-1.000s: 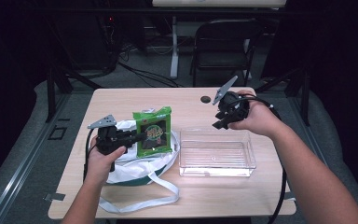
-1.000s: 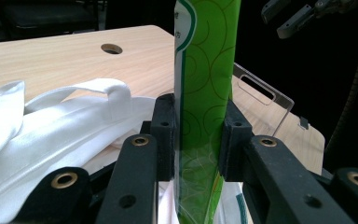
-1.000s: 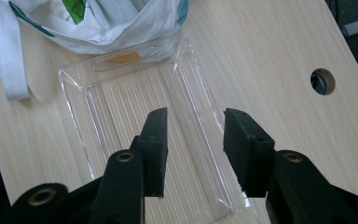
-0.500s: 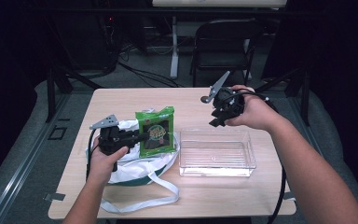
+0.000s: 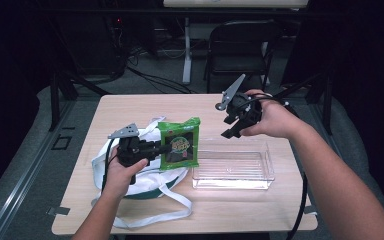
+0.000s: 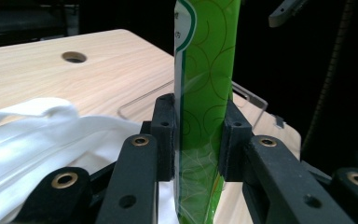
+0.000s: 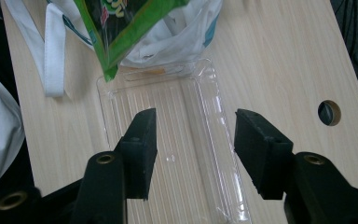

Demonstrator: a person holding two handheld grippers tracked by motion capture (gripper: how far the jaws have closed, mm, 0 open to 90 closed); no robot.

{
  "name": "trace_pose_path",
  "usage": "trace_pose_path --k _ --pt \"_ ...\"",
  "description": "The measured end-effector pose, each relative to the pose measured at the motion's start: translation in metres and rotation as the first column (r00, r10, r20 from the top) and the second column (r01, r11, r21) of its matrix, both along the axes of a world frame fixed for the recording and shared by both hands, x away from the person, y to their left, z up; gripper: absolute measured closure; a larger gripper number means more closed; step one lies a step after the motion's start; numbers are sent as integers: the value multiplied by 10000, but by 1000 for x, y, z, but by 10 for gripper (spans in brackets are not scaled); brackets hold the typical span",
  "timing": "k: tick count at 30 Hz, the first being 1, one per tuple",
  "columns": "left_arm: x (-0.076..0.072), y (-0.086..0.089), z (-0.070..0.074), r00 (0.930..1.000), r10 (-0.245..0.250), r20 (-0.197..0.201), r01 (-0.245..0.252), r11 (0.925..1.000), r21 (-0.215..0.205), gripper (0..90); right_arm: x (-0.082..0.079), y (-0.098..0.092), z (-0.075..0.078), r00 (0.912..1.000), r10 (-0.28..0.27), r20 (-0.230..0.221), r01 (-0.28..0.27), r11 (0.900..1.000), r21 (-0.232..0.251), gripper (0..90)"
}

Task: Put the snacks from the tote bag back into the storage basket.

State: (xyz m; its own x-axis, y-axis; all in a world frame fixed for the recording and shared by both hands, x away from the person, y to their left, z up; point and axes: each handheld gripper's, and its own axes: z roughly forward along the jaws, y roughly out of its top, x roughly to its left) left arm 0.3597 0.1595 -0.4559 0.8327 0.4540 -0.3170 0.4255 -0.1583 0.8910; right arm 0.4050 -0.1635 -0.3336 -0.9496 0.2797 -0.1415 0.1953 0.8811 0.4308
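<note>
A green snack packet [image 5: 180,144] hangs upright over a white cloth bag [image 5: 145,176] on the left half of the wooden table [image 5: 130,107]. My left gripper [image 5: 166,149] is shut on the packet's edge, with the pads pressing both faces of the packet [image 6: 205,70]. A clear plastic tray [image 5: 232,186] lies right of the bag. Above its far edge, my right gripper [image 5: 230,127] points down at the tray [image 7: 186,107]. The right gripper [image 7: 193,140] is open; its jaws have just been opening, with nothing between them. The packet's corner [image 7: 121,28] hangs over the tray's far end.
A round cable hole [image 7: 328,112] is in the tabletop beside the tray. A black folding chair [image 5: 240,45] stands behind the table. The bag's white straps [image 5: 165,212] trail toward the near edge. Bare wood lies in front of the tray.
My left hand has carried the packet to the right, toward the tray. My right gripper has lifted a little and its jaws stand wider apart.
</note>
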Motion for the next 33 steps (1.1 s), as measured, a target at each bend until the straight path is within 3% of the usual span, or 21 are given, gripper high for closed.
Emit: trace_pose_path --k 9,18,33 --pt "-2 -25 -6 9976 -686 -71 688 9973 243 725 -13 9 10 9989 441 125 -440 9990 -83 459" --pt "-3 -41 -10 9930 -1167 -177 1173 9921 440 725 -19 20 6 9968 803 43 -802 9965 -233 456" --pt "-4 -51 -11 9898 -1428 -17 1427 9885 505 725 -21 44 -3 9900 1398 -200 -1406 9891 -438 480"
